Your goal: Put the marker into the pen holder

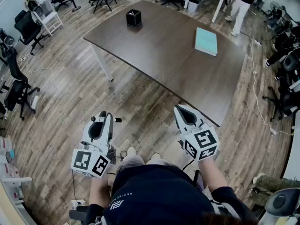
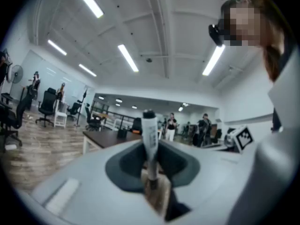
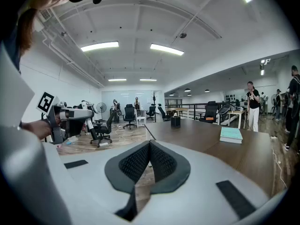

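while left gripper point(image 2: 151, 171) fingers point(image 2: 124, 165) pinch the marker point(image 2: 150, 134), right gripper point(image 3: 149, 144) fingers point(image 3: 135, 163) meet.

Open-plan office indicated: large dark table point(image 1: 159, 55) set on wood-plank floor point(image 1: 65, 97), black swivel chairs point(image 1: 21, 95) scattered around, strip lights point(image 3: 166, 49) mounted on ceiling, further desks point(image 3: 236, 112) seen in distance.

All three views toward table point(image 1: 159, 50)

Smooth plastic marker point(image 2: 150, 135), matt dark-wood table point(image 1: 164, 46)
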`<state>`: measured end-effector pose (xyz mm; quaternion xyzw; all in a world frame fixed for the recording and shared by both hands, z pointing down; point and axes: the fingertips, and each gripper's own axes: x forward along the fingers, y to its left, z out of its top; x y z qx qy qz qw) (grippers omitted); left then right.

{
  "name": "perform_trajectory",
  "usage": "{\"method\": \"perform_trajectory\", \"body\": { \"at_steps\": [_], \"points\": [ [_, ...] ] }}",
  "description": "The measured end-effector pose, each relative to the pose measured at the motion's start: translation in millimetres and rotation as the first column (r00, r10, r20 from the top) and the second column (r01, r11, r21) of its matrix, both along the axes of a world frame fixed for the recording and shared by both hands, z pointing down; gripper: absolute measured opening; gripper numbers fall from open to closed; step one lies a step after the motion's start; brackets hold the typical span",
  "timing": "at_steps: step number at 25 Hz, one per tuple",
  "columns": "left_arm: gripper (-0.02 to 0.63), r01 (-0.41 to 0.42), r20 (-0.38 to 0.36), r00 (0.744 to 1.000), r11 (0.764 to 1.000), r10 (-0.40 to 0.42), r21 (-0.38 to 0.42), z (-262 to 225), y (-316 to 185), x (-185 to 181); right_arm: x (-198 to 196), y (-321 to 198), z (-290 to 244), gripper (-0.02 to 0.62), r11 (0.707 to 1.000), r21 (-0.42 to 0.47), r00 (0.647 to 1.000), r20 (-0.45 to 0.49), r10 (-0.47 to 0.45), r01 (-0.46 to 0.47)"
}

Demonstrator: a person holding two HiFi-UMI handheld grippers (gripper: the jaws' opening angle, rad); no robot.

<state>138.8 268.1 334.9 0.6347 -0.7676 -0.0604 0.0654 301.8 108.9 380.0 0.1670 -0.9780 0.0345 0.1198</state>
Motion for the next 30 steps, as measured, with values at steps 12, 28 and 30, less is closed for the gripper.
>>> {"method": "perform_trajectory", "body": {
  "at_steps": [12, 28, 30],
  "points": [
    [0.074, 0.006, -0.026, 1.0, 0.998, -0.007, -0.062, 13, 19, 10, -12, 18, 6, 0.002, 0.998, -0.051, 0.999, 0.018, -0.033, 0.034],
    [0.074, 0.01, -0.06, 0.998, 0.999, -0.012, -0.041, 15, 23, -80, -115, 37, 7, 0.002, 0.981, -0.155, 0.993, -0.005, -0.12, 0.117],
    [0.074, 0.012, -0.072, 0.997, 0.999, -0.015, -0.041, 19, 25, -90, -127, 38, 10, 0.002, 0.981, -0.152, 0.992, -0.018, -0.124, 0.12]
  ]
}}
